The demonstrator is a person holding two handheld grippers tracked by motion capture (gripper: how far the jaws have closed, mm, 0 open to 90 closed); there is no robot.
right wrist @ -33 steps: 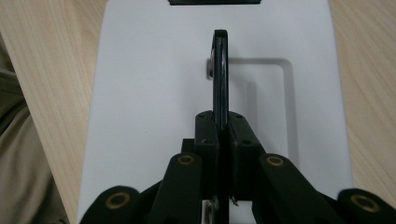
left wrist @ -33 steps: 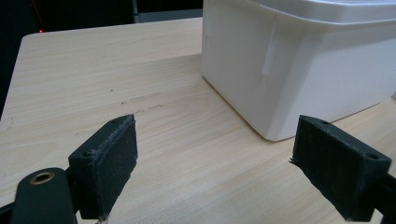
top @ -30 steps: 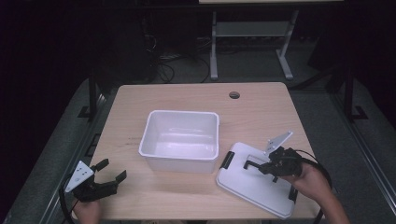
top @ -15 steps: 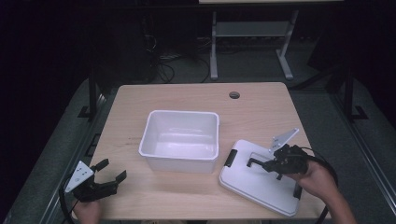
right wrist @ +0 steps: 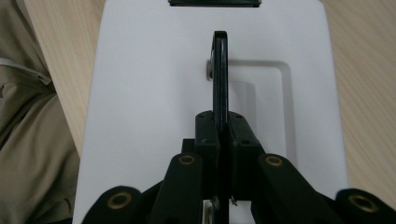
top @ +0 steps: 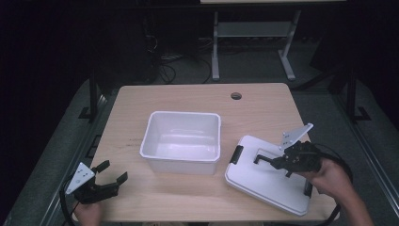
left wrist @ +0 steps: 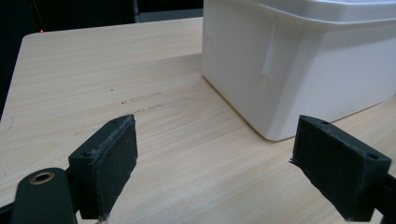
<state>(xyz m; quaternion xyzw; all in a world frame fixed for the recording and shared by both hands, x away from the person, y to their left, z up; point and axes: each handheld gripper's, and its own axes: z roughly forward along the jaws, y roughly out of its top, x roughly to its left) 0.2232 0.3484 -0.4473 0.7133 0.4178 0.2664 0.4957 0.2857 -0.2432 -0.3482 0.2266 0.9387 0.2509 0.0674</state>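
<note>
The right gripper [top: 277, 162] is clamped on the black handle [right wrist: 220, 70] of the white lid [top: 263, 181], its jaws pressed tight against the thin bar from both sides, as the right gripper view shows plainly. Compared with a second ago, this hand has come up a little and the lid has changed its lie: in the high view its handle side now stands slightly lifted while the near edge looks to be resting on, or barely above, the wooden table [top: 188, 99]; whether it has fully left the surface I cannot tell. The lid sits just to the right of the white plastic bin [top: 182, 141], close to it but apart, and the bin stands open and empty near the middle of the table. The left gripper [top: 109, 172] has kept its place near the front left corner, jaws wide apart with nothing between them, pointed toward the bin's near corner [left wrist: 280, 84]. My reading is that the lift has just begun: the grip on the handle appears secure, and the likely next step is carrying the lid over the bin and setting it down squarely on the rim.
</note>
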